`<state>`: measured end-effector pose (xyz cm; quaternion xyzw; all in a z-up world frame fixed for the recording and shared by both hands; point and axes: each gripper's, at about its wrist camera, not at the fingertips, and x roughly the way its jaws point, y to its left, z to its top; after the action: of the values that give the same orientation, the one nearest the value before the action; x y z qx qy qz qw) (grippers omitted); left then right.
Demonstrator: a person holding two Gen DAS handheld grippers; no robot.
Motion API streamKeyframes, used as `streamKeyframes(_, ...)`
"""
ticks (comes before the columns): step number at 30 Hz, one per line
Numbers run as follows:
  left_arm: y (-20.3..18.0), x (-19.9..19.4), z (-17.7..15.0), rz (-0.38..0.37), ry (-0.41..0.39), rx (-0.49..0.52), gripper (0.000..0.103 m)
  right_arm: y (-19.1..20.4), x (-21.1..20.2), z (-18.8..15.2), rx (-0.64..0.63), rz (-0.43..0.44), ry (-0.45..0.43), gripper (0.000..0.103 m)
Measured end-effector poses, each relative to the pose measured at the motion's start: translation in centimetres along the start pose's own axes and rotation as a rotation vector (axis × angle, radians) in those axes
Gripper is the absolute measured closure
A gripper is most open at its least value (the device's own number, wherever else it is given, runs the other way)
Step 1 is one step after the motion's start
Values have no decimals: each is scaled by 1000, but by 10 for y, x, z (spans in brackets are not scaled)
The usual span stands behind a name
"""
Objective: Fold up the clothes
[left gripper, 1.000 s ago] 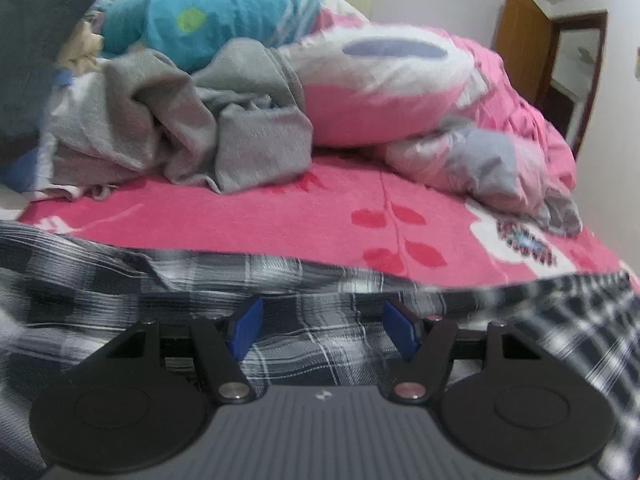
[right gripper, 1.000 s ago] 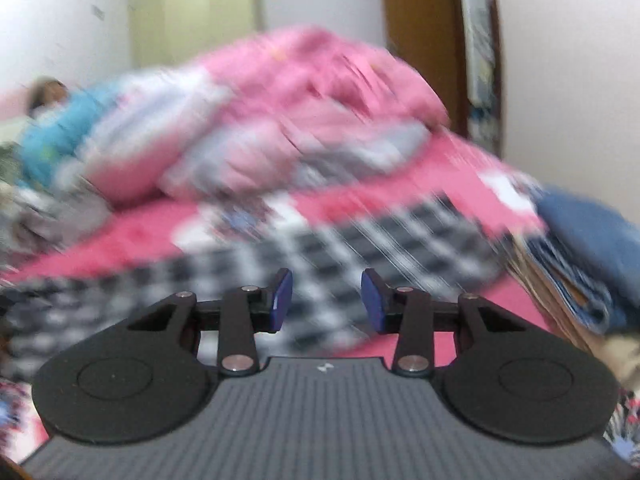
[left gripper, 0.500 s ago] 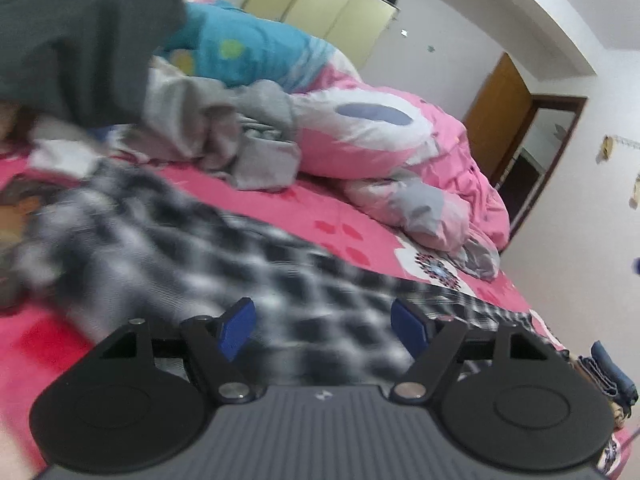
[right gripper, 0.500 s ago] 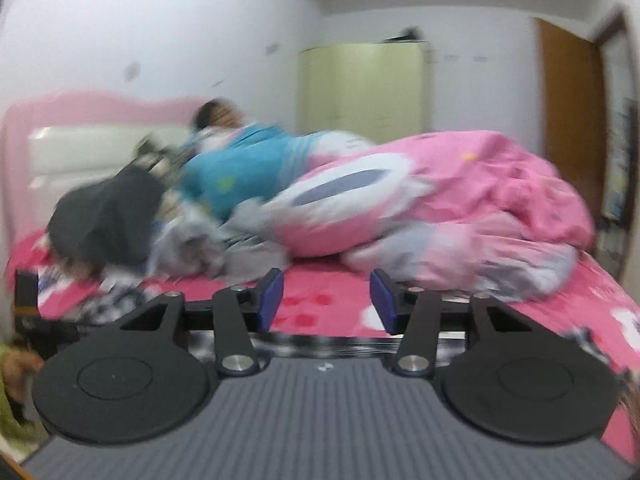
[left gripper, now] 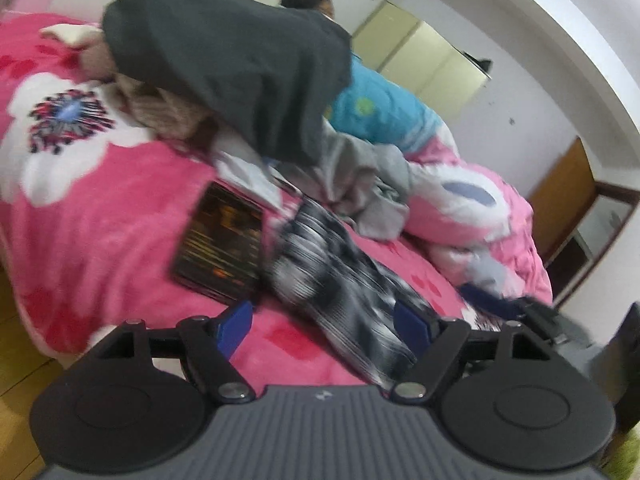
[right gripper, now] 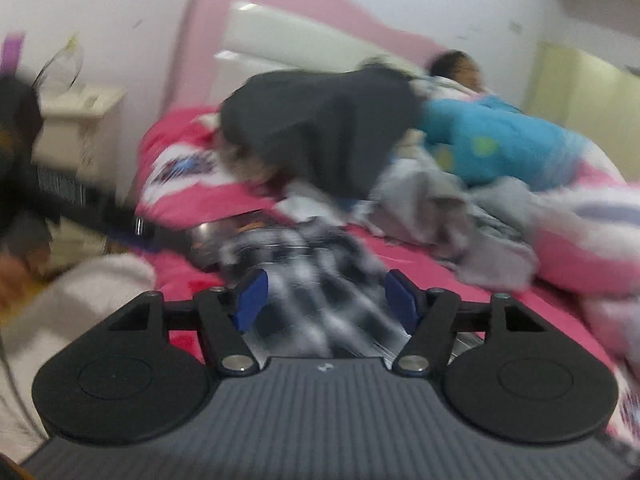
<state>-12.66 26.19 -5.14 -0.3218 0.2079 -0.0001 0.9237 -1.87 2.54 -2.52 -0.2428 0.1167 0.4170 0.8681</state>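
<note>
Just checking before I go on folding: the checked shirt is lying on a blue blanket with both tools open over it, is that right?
Not quite. The blanket under the checked shirt is pink with flowers, not blue, as the left wrist view shows. The rest holds: the left tool and the right tool are both open over the shirt.

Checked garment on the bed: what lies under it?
The checked garment lies on the pink blanket; its edge borders the dark book. Anything underneath is hidden by the cloth and motion blur.
</note>
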Motion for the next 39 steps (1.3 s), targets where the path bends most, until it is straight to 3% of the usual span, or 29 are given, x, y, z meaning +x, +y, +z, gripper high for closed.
streamKeyframes(11,34,5,24,-35,-7,-101,24,79,90,-7,-361,-64,72,32)
streamKeyframes(16,39,11,28,-64,-3,-118,24,77,102,-5,-316,-87,78,34)
streamKeyframes(20,39,16,32,-93,-1,-113,24,68,109,-1,-235,-89,94,51)
streamKeyframes(22,37,19,34,-114,1,-107,24,62,111,-1,-193,-94,88,71)
streamKeyframes(24,35,23,36,-133,9,-100,24,49,110,1,-94,-107,65,79)
streamKeyframes(28,28,34,40,-180,28,-103,22,5,96,0,222,-94,11,83)
streamKeyframes(31,27,54,49,-209,56,-174,21,-25,88,-9,444,-60,-28,84)
streamKeyframes(34,26,75,58,-237,85,-246,20,-34,84,-19,530,-43,-52,84)
streamKeyframes(39,24,113,75,-269,147,-361,19,-30,81,-20,515,-55,-79,84)
